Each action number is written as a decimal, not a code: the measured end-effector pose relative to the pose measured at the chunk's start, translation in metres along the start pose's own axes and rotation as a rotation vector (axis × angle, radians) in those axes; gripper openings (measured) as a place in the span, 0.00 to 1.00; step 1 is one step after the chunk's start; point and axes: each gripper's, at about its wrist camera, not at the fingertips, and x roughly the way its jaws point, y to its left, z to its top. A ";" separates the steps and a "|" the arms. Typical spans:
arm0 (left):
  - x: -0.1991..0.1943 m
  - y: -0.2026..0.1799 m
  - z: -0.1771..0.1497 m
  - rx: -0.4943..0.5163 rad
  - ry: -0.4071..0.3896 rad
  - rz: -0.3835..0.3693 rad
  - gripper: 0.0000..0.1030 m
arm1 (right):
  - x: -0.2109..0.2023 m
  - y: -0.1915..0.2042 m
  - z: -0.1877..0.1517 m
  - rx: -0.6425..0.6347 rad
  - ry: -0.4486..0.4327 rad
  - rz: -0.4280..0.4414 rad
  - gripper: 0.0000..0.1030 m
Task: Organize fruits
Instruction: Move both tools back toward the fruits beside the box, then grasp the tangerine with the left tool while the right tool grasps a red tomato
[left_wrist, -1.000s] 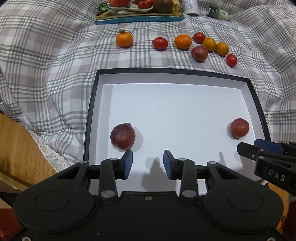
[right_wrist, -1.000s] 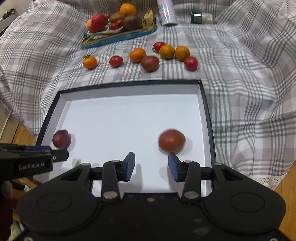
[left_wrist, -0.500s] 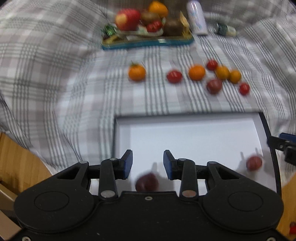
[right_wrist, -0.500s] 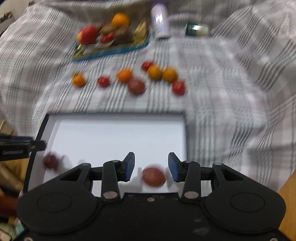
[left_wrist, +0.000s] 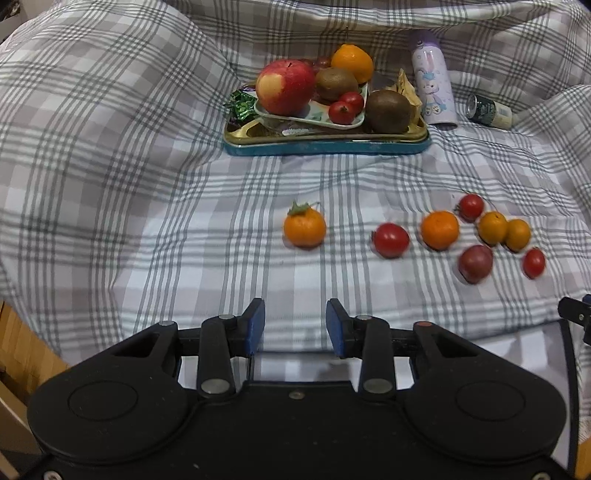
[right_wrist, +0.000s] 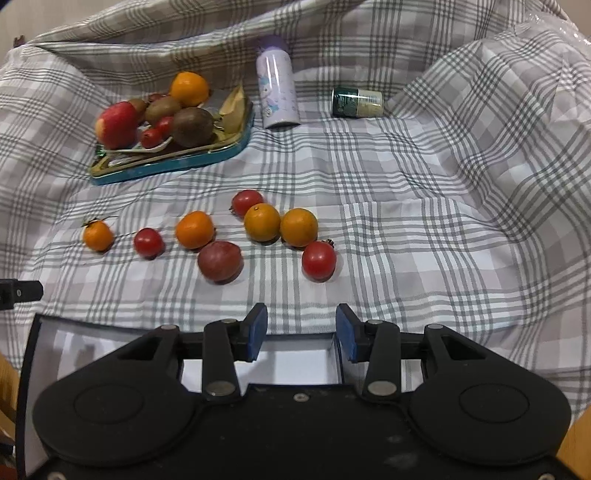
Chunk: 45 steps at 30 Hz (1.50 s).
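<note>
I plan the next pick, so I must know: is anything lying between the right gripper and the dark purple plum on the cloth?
Nothing visible does. The right gripper is open and empty, and only bare checked cloth lies between it and the plum. The red tomato sits to the plum's right, apart from it.

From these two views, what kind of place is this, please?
Probably a home, perhaps a bed or sofa: a rumpled plaid cloth covers a soft surface, with loose fruit, a snack tin, and wooden flooring beside.

Checked cloth (right_wrist: 424, 206), upright lilac cartoon bottle (right_wrist: 277, 90), green-and-white jar (right_wrist: 356, 102) on its side
</note>
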 end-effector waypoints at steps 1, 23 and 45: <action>0.004 -0.001 0.003 0.005 -0.003 0.000 0.44 | 0.005 -0.001 0.002 0.003 0.005 -0.004 0.42; 0.087 -0.002 0.042 0.013 0.044 -0.023 0.44 | 0.091 -0.009 0.031 0.032 0.078 -0.048 0.45; 0.114 0.004 0.065 -0.018 0.030 -0.031 0.51 | 0.104 -0.004 0.034 -0.003 0.062 -0.078 0.47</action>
